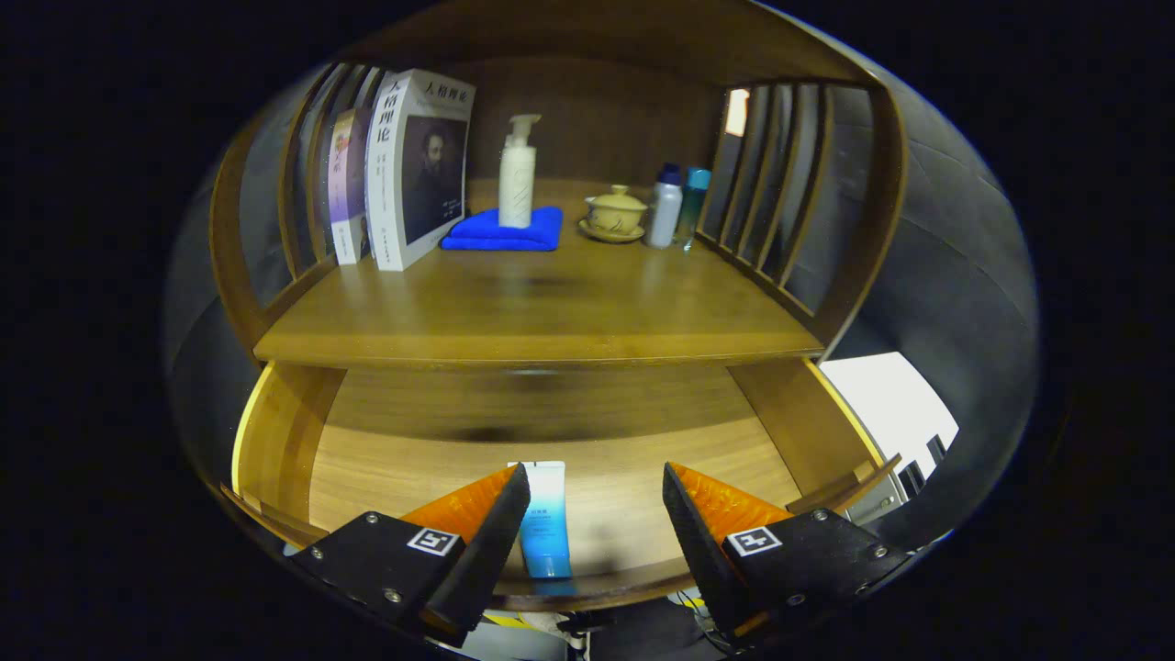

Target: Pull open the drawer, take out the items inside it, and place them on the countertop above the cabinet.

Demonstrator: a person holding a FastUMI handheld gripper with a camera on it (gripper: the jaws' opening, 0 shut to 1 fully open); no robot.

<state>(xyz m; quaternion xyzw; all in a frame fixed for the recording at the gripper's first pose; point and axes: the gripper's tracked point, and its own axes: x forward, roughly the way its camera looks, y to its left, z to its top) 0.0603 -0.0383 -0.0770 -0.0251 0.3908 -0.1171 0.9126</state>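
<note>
I am hovering my gripper (595, 514) over the pulled-out drawer (275, 431), fingers spread wide and holding nothing. The tube (545, 519) is lying flat on the drawer floor beside my left finger. Next I judge I need to shift left, straddle it and close.

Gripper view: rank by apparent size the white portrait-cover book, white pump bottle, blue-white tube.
1. White portrait-cover book
2-3. White pump bottle and blue-white tube look alike; the tube is nearer, between the open hand-held gripper fingers.
</note>
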